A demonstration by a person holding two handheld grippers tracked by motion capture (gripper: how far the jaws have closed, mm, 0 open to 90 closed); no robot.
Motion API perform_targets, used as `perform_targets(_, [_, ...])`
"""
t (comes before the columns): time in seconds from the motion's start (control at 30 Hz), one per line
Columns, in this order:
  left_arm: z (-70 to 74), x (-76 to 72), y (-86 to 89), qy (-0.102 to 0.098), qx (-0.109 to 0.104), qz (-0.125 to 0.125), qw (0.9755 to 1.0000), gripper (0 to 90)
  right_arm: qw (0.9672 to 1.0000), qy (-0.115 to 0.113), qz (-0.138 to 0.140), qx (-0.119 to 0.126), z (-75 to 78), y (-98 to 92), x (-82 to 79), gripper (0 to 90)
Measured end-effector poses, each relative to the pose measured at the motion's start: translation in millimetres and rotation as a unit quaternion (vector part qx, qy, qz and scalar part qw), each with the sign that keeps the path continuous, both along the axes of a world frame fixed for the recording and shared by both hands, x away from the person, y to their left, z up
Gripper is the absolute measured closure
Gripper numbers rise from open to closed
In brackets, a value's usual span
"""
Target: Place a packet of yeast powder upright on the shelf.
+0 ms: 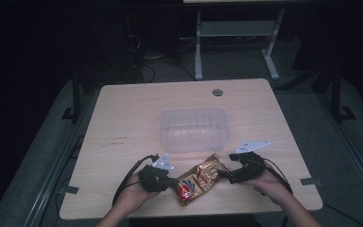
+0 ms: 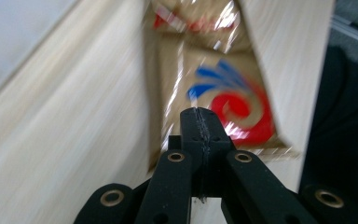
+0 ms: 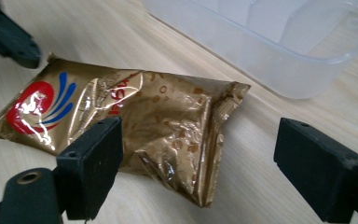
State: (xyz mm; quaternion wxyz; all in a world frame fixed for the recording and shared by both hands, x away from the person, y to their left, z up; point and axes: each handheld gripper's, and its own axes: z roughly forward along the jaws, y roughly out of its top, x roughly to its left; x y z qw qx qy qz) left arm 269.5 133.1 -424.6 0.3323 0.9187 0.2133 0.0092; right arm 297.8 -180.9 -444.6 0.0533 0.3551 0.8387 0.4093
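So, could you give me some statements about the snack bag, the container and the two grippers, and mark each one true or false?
1. The gold snack bag lies inside the clear container. False: it lies on the table, in front of the container.
2. The left gripper has its jaws shut. True.
3. The right gripper is shut on the bag. False: its jaws stand wide open.
4. The container is empty. True.
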Motion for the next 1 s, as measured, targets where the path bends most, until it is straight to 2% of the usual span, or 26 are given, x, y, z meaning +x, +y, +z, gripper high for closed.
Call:
perform_targets(0.13, [-5.0, -1.2, -11.1, -0.001, 0.006, -0.013, 0.9999, 89.9, 0.9999, 0.015, -0.006, -0.001, -4.9, 4.0, 3.3, 14.8])
perform_targets(0.2, [-8.3, -2.1, -10.1, 0.003, 0.009, -0.015, 0.9998, 90.0, 0.9999, 0.014, -0.005, -0.002, -7.6, 7.3, 5.6, 14.9])
perform_targets(0.33, [-10.4, -2.9, -6.5, 0.011, 0.004, -0.006, 0.9999, 90.0, 0.9995, 0.030, -0.005, 0.002, -11.3, 14.5, 10.1, 15.1])
perform_targets(0.43, [-12.4, -2.6, -7.0, 0.011, 0.011, -0.012, 0.9998, 89.9, 0.9992, 0.038, -0.005, 0.005, -15.6, 19.3, 13.2, 15.6])
perform_targets(0.5, [-14.6, -3.3, -7.7, 0.014, 0.008, -0.011, 0.9998, 90.0, 0.9990, 0.045, -0.003, 0.005, -18.1, 22.1, 13.3, 16.0])
perform_targets(0.63, [-15.2, -2.7, -7.4, 0.018, 0.007, -0.011, 0.9997, 90.0, 0.9983, 0.057, -0.002, 0.007, -22.9, 24.3, 13.7, 20.1])
perform_targets(0.67, [-15.3, -2.7, -7.3, 0.018, 0.007, -0.012, 0.9997, 89.9, 0.9976, 0.067, -0.007, 0.011, -23.5, 24.8, 13.9, 21.5])
perform_targets(0.83, [-16.1, -2.1, -7.2, 0.021, 0.003, -0.011, 0.9997, 90.0, 0.9968, 0.076, -0.003, 0.024, -25.1, 23.3, 15.2, 30.9])
perform_targets(0.93, [-16.2, -1.8, -7.5, 0.023, 0.004, -0.012, 0.9997, 90.0, 0.9954, 0.086, -0.001, 0.043, -27.1, 21.9, 16.1, 43.7])
perform_targets(1.0, [-15.6, -1.3, -7.2, 0.023, 0.009, -0.016, 0.9996, 90.0, 0.9948, 0.091, 0.000, 0.045, -27.4, 21.0, 17.1, 49.9])
